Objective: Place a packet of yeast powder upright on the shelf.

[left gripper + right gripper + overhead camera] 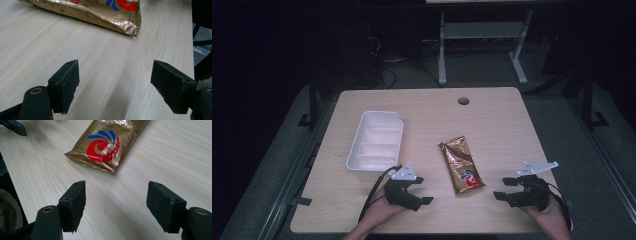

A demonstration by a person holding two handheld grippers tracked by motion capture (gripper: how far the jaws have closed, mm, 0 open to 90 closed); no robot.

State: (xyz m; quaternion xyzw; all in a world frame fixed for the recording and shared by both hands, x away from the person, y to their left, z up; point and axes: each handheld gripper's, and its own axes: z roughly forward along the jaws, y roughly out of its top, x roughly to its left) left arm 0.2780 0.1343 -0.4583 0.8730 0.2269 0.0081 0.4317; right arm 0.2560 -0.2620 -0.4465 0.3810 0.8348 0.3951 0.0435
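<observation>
Light wooden table (492, 120), viewed from above. Gold foil packet (461, 165) lying flat near the table's middle, slightly right of centre, long axis running far to near, red and blue swirl printed at its near end. White plastic tray (352, 152) standing left of the packet, well apart from it, divided inside into compartments, nothing seen in them. Round dark grommet (463, 101) set in the tabletop at the far edge.

Left gripper (424, 190) held low over the near edge, just near of the tray's near end and left of the packet; jaws spread wide, nothing between them. In the left gripper view, bare wood between the jaws, packet corner (125, 25) lying farther off, not touched.

Right gripper (507, 188) held over the near right part of the table, right of the packet's near end; jaws likewise wide apart and holding nothing. In the right gripper view, packet's printed end (102, 150) lying ahead of the jaws, clear of both.
</observation>
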